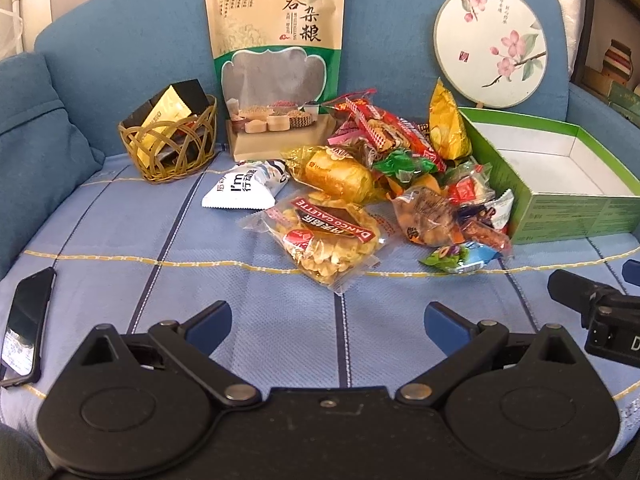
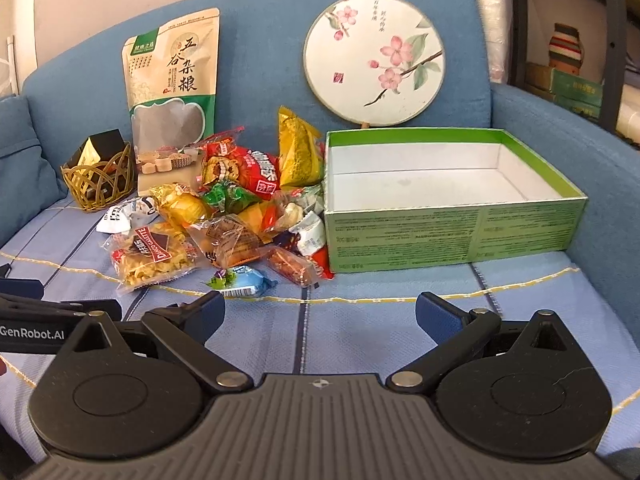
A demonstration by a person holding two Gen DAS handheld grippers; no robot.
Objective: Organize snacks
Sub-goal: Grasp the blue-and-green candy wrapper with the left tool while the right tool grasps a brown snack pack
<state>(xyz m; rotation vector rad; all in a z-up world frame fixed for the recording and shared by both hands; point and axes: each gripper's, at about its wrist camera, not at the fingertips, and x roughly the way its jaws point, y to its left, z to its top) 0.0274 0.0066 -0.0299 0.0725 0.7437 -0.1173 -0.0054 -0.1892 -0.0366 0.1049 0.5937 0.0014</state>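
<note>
A pile of wrapped snacks [image 1: 384, 184] lies on the blue sofa seat, left of an open green box [image 1: 560, 184] with a bare white inside. The pile [image 2: 240, 220] and the box [image 2: 452, 236] also show in the right wrist view. A clear Danco Galette cracker pack [image 1: 328, 236] and a small green-blue packet [image 1: 460, 258] lie nearest. My left gripper [image 1: 328, 320] is open and empty, low over the seat in front of the pile. My right gripper [image 2: 320, 316] is open and empty, in front of the box's left corner.
A tall grain pouch [image 1: 276, 60] and a round painted fan [image 1: 490, 44] lean on the backrest. A woven basket [image 1: 170, 148] holding small boxes stands at the left. A phone [image 1: 26, 324] lies at the seat's left front. A blue cushion [image 1: 36, 152] is far left.
</note>
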